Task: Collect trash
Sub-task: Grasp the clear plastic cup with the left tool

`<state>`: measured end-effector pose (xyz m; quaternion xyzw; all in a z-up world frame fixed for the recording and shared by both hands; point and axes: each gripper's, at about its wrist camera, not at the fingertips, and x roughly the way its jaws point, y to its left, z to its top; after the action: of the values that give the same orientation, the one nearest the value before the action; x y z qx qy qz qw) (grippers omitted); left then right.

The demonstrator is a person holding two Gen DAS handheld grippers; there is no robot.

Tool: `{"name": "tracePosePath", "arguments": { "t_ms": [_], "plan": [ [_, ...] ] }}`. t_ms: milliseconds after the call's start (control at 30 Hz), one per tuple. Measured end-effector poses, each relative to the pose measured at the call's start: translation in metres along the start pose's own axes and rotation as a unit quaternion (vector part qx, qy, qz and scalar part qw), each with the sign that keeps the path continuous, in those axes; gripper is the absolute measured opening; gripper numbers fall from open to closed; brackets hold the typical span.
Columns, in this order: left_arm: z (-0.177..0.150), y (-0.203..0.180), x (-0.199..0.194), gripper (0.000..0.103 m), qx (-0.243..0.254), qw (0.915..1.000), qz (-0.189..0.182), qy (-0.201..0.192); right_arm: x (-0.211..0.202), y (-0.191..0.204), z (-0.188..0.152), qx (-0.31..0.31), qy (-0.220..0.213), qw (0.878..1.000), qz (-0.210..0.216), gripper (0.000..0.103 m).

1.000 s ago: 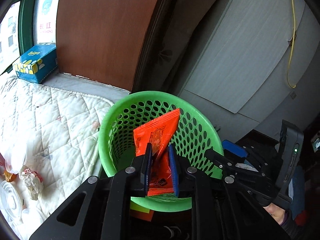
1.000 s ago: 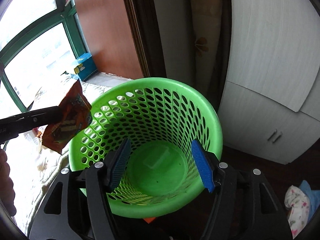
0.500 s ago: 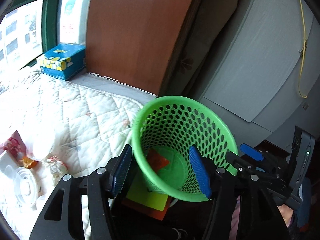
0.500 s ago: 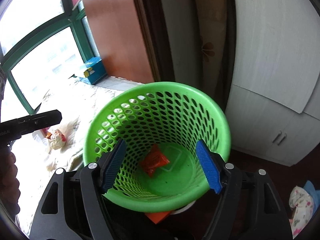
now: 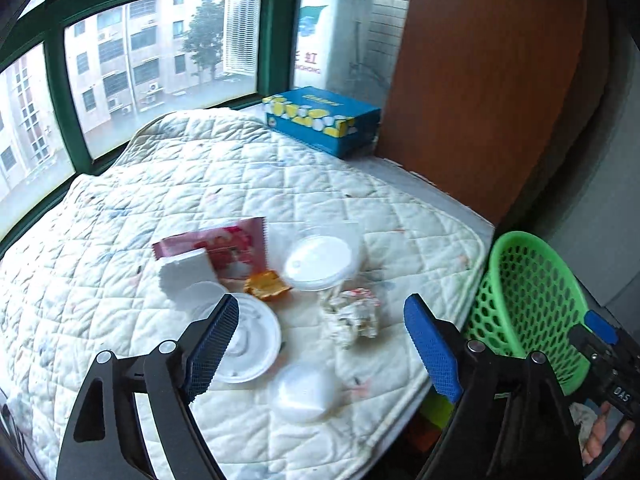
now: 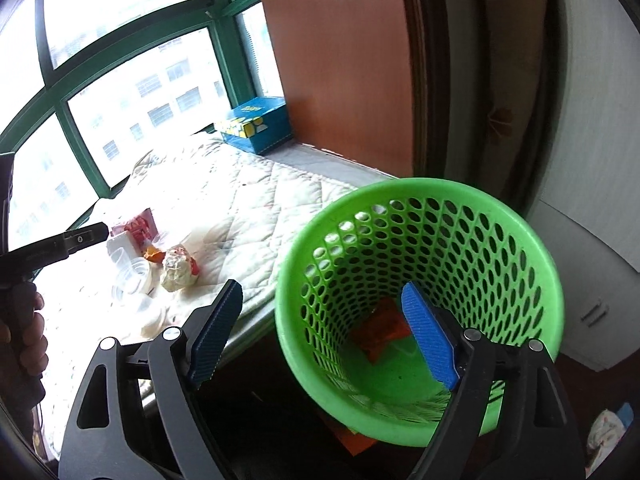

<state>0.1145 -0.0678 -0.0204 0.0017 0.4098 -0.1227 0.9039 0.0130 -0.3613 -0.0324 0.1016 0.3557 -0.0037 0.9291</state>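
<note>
The left gripper (image 5: 322, 346) is hanging over a white quilted pad (image 5: 208, 184) by the window. Its jaws are opening wide and nothing is sitting between the blue pads. Under it the trash is lying in a little heap. A crumpled paper ball (image 5: 352, 316) is lying just past the middle of the gap. A flat round white lid (image 5: 250, 340) is lying partly behind the left pad. A clear cup with a white lid (image 5: 320, 260) is sitting farther back, and a small orange wrapper (image 5: 267, 285) is lying just beside it. A pink packet (image 5: 228, 246) is lying flat, its long side running left to right, with a white foam block (image 5: 188, 270) resting on its near corner. A small clear lid (image 5: 302, 394) is lying closest.

The right gripper (image 6: 322, 334) is also opening, and it is holding nothing. The green basket (image 6: 420, 196) is standing beside the pad, its mouth tipping toward the camera. Its near rim is sitting in the gap, but the pads are not pressing on it. An orange-red packet (image 6: 380, 330) is lying at the bottom of the basket, partly behind the right pad, so I cannot tell which way it is pointing. A blue tissue box (image 5: 322, 120) is sitting at the far corner.
</note>
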Motion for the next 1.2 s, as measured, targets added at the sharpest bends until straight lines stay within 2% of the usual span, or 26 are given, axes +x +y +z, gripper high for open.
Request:
{"name": "tracePosePath", "arguments": {
  "t_ms": [100, 267, 400, 667, 767, 867, 1200],
  "plan": [
    [-0.004, 0.034, 0.010, 0.084, -0.023, 0.9992, 0.030, 0.008, 0.006, 0.017, 0.004, -0.013, 0.004, 1.000, 0.012, 0.083],
    [-0.014, 0.070, 0.031, 0.086, -0.044, 0.9978, 0.035, 0.036, 0.017, 0.042, 0.005, -0.033, 0.015, 0.999, 0.026, 0.083],
    [-0.020, 0.079, 0.052, 0.088, -0.045, 0.9966, 0.038, 0.057, 0.026, 0.057, 0.004, -0.041, 0.025, 0.998, 0.034, 0.083],
    [-0.020, 0.091, 0.078, 0.088, -0.054, 0.9952, 0.039, 0.072, 0.044, 0.084, 0.000, -0.061, 0.048, 0.996, 0.047, 0.083],
    [-0.018, 0.095, 0.082, 0.071, -0.064, 0.9948, 0.028, 0.074, 0.049, 0.093, -0.003, -0.068, 0.055, 0.995, 0.054, 0.083],
    [-0.018, 0.097, 0.083, 0.062, -0.071, 0.9946, 0.016, 0.074, 0.052, 0.103, -0.005, -0.078, 0.060, 0.993, 0.062, 0.083],
    [-0.013, 0.102, 0.041, 0.058, -0.079, 0.9962, -0.004, 0.037, 0.066, 0.145, -0.020, -0.117, 0.082, 0.984, 0.105, 0.083]
  ]
}}
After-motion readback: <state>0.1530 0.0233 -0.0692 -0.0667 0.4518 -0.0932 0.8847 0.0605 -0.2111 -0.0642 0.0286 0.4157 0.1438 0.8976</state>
